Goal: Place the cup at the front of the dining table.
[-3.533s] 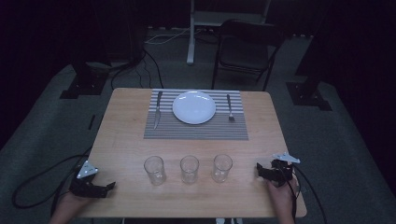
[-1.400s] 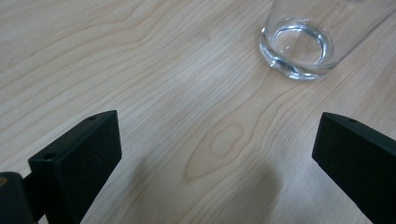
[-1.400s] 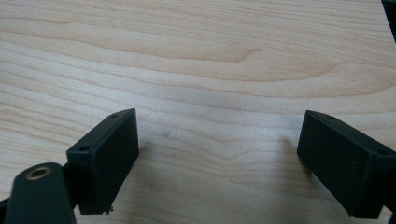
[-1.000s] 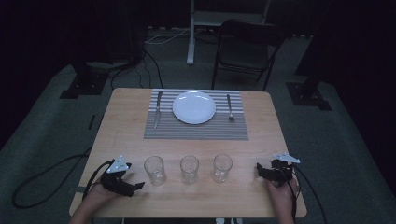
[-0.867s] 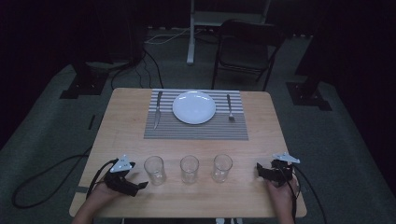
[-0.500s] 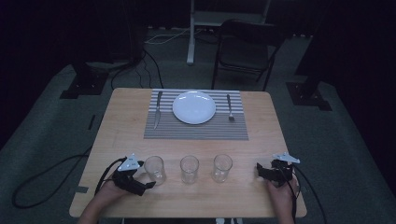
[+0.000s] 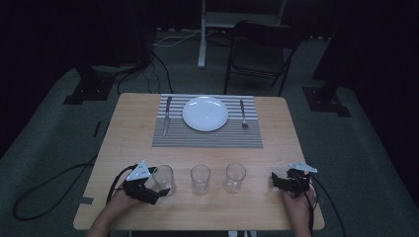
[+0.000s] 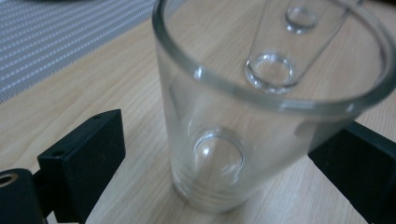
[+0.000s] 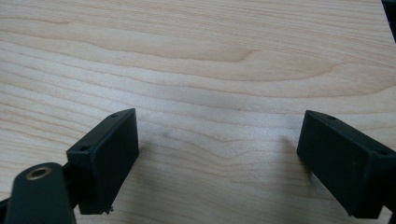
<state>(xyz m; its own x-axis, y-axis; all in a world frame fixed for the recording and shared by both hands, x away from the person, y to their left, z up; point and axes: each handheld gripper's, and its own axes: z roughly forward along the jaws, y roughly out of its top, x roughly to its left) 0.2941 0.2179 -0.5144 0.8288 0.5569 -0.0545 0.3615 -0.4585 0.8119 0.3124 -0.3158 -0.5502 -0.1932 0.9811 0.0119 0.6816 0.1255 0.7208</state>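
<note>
At lower left of the high view the left gripper (image 7: 159,192) meets the leftmost glass (image 7: 163,178) — its own view shows jaws spread, straddling it untouched — while the right gripper (image 9: 217,158) gapes over bare table (image 9: 196,56).

Left hand-held gripper (image 7: 157,188) now around leftmost glass (image 7: 163,178)

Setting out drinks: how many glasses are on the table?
3, in a row along the near edge: left glass between the left gripper's open jaws, middle glass, right glass.
</note>
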